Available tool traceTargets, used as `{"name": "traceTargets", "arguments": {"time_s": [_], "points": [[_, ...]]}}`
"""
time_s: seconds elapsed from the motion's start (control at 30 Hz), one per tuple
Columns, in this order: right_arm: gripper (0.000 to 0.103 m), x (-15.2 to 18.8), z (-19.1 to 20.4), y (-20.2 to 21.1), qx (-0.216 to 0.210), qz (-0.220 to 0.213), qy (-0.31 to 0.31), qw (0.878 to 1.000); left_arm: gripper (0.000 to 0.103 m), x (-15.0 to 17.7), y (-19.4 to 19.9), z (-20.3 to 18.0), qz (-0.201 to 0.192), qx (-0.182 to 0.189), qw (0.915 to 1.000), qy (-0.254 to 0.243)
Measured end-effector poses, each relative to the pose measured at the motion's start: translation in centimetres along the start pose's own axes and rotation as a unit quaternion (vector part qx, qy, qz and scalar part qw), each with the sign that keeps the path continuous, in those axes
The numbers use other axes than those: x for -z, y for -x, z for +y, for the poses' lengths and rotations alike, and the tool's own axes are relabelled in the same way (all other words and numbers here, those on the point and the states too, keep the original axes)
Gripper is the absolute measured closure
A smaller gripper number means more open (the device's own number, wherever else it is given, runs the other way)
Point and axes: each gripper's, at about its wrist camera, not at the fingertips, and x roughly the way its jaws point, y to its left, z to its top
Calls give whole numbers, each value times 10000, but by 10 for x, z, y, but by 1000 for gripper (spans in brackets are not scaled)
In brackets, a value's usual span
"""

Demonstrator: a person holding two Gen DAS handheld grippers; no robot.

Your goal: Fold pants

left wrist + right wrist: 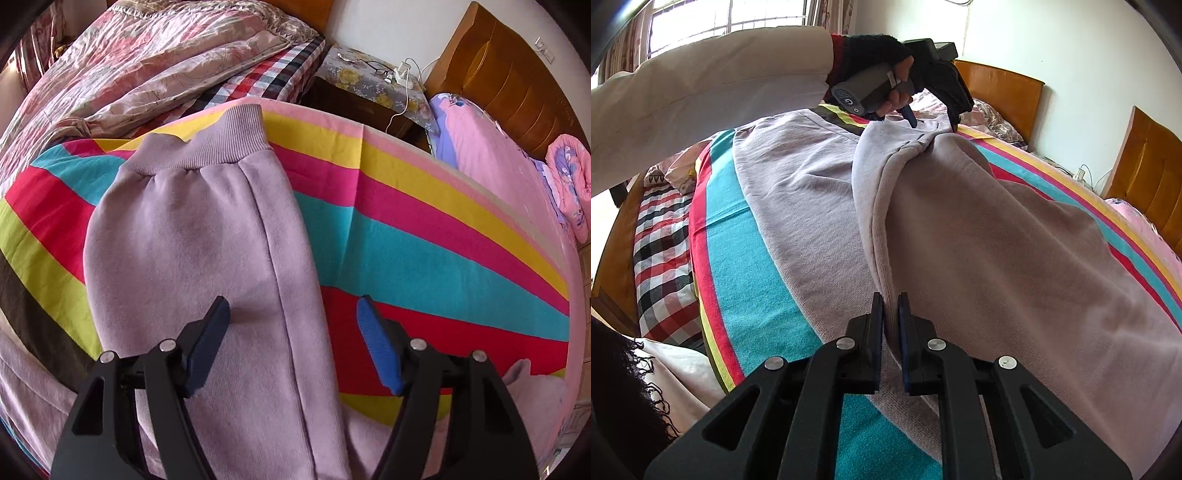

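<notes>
Lilac sweatpants (192,236) lie on a rainbow-striped bed cover (424,236), the ribbed waistband (207,147) at the far end. My left gripper (293,314) is open and hovers just above the pants, its blue pads straddling the right edge of the cloth. In the right wrist view the pants (979,251) are partly folded over, one leg raised into a ridge. My right gripper (891,306) is shut on that folded edge of the pants. The left gripper (931,122) shows far off above the waistband, held by a gloved hand.
A floral quilt (147,62) and a checked sheet (266,77) lie beyond the cover. A nightstand (369,85) with cables stands between two beds. A pink pillow (487,155) and a wooden headboard (509,85) are at right. The person's sleeve (701,103) crosses the right wrist view.
</notes>
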Motion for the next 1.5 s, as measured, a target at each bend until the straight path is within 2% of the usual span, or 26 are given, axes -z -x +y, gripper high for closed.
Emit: {"name": "traceTargets", "arguments": {"time_s": [0.07, 0.1, 0.13, 0.17, 0.2, 0.23, 0.3, 0.4, 0.5, 0.6, 0.7, 0.77, 0.8, 0.87, 1.0, 1.1, 1.2, 1.27, 1.43, 1.5], "points": [[93, 0, -1, -1, -33, 0, -15, 10000, 32, 0, -8, -6, -19, -192, 9997, -131], [93, -1, -1, -1, -46, 1, -20, 10000, 36, 2, -11, -9, -49, -345, 9992, -219], [93, -1, -2, -1, -54, -1, -25, 10000, 60, 5, -10, -9, -166, -601, 9975, -331], [93, -1, -2, -1, -57, -8, -27, 10000, 91, 6, -9, -9, -229, -803, 9956, -427], [93, -1, -2, -1, -55, -15, -31, 10000, 96, 8, -3, -5, -294, -678, 9964, -416], [93, -1, -2, -1, -48, -22, -33, 10000, 97, 10, 6, 2, -435, -601, 9967, -338], [93, 0, -2, 1, -48, -51, -14, 10000, 97, 19, 38, 19, -969, -515, 9937, -224], [93, -2, -5, 9, -137, -152, -61, 9998, 98, 49, 104, 54, -1675, -98, 9858, -2], [93, -12, -5, 26, -86, -317, 80, 9994, 98, 94, 170, 103, -2281, 127, 9732, 258], [93, -20, 2, 42, -126, -362, 290, 9988, 98, 152, 208, 155, -2556, 291, 9646, 579], [93, -11, 15, 37, -88, -122, 575, 9982, 97, 211, 198, 202, -2404, 354, 9648, 1009], [93, 1, 22, 19, -82, 194, 633, 9978, 97, 235, 156, 227, -1942, 452, 9702, 1378], [93, 7, 24, 9, -39, 317, 650, 9974, 97, 245, 136, 237, -1777, 535, 9702, 1558], [93, 8, 22, 13, -44, 243, 568, 9981, 97, 258, 121, 246, -1956, 662, 9651, 1613], [93, -5, 26, 33, 185, 69, 720, 9972, 97, 261, 144, 248, -2355, 918, 9510, 1781], [93, -8, 26, 40, 189, 14, 744, 9970, 97, 263, 162, 234, -2564, 610, 9522, 1545], [93, 7, 27, 19, 74, 294, 685, 9972, 97, 267, 148, 233, -2375, 448, 9556, 1686], [93, 12, 29, 20, 137, 222, 645, 9976, 97, 275, 142, 237, -2312, 477, 9532, 1888], [93, 7, 24, 35, 96, 98, 655, 9978, 98, 292, 160, 227, -2609, 210, 9468, 1869], [93, 13, 23, 24, 16, 262, 616, 9978, 98, 286, 151, 225, -2441, -37, 9525, 1819]]}}
